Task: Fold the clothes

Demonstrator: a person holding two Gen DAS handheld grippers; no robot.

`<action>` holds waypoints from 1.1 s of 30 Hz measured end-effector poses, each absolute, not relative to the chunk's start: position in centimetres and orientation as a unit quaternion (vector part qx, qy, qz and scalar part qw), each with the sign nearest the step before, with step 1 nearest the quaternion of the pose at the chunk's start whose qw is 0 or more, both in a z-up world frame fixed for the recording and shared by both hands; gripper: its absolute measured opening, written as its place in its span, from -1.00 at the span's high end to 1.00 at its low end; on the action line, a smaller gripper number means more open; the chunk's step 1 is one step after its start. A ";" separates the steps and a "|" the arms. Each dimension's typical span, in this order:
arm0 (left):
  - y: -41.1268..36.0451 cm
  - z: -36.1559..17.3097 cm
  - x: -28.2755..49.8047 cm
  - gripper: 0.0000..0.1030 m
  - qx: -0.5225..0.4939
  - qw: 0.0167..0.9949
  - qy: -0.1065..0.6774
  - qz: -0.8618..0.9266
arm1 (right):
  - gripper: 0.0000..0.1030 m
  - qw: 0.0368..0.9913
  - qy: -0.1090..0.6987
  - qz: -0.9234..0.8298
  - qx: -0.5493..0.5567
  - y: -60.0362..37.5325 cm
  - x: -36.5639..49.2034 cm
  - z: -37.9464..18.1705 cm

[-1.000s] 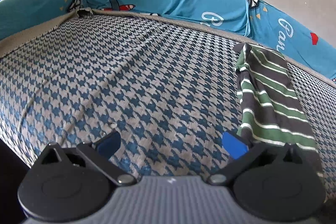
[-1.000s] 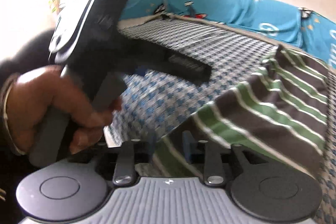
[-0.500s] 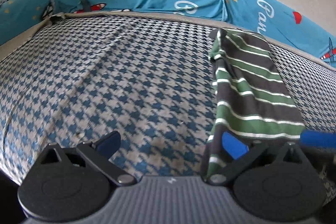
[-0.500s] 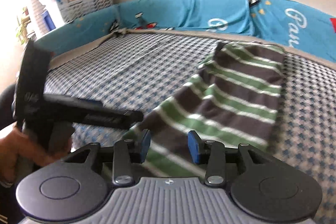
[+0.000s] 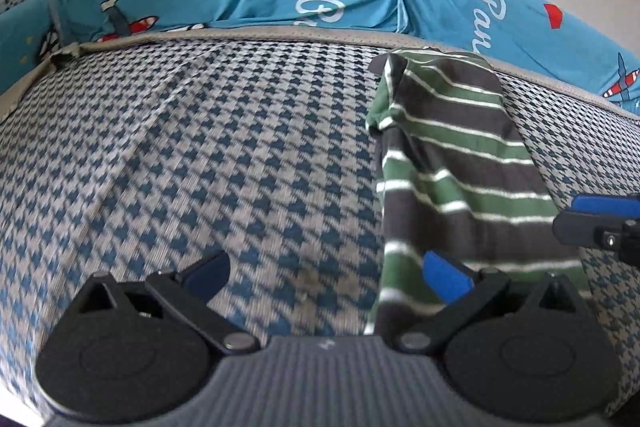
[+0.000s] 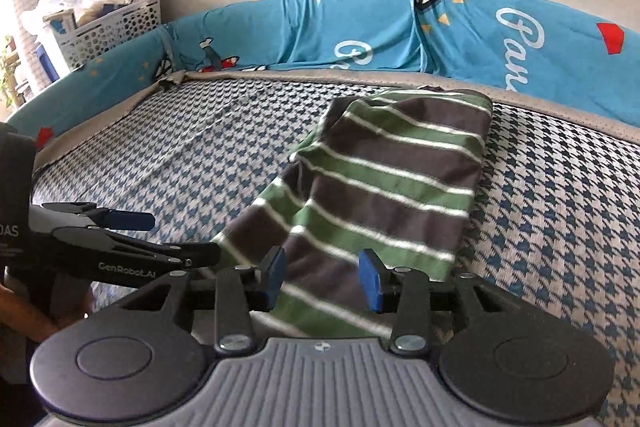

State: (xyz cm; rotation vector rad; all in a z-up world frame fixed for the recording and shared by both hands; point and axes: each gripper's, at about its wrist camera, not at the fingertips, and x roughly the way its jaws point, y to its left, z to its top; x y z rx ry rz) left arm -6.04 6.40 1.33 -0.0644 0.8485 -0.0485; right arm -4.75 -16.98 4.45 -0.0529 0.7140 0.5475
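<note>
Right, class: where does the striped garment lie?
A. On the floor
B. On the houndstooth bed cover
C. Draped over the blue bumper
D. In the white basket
B: the green-and-grey striped garment lies folded into a long strip on the houndstooth bed cover, short of the blue bumper.

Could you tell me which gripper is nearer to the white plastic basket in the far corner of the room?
Left. The left gripper hovers over the bed on the side of the white basket; the right gripper sits further away, over the striped garment.
</note>
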 end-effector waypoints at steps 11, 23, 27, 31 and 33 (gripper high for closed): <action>5.1 0.6 -1.0 -1.00 0.006 0.911 0.409 -0.059 | 0.20 0.904 0.359 0.229 0.029 -19.0 1.3 4.0; 5.1 -0.5 4.1 -1.00 -0.043 0.910 0.410 -0.055 | 0.19 0.912 0.356 0.185 0.083 -21.2 7.8 3.0; 5.1 -1.0 5.5 -1.00 -0.046 0.908 0.415 -0.044 | 0.19 0.917 0.347 0.175 0.090 -21.8 10.2 2.5; 5.0 -1.4 6.6 -1.00 -0.048 0.908 0.415 -0.035 | 0.19 0.919 0.344 0.161 0.107 -22.5 12.2 2.1; 4.9 -1.6 7.2 -1.00 -0.046 0.906 0.420 -0.027 | 0.19 0.919 0.341 0.158 0.115 -22.8 13.2 1.9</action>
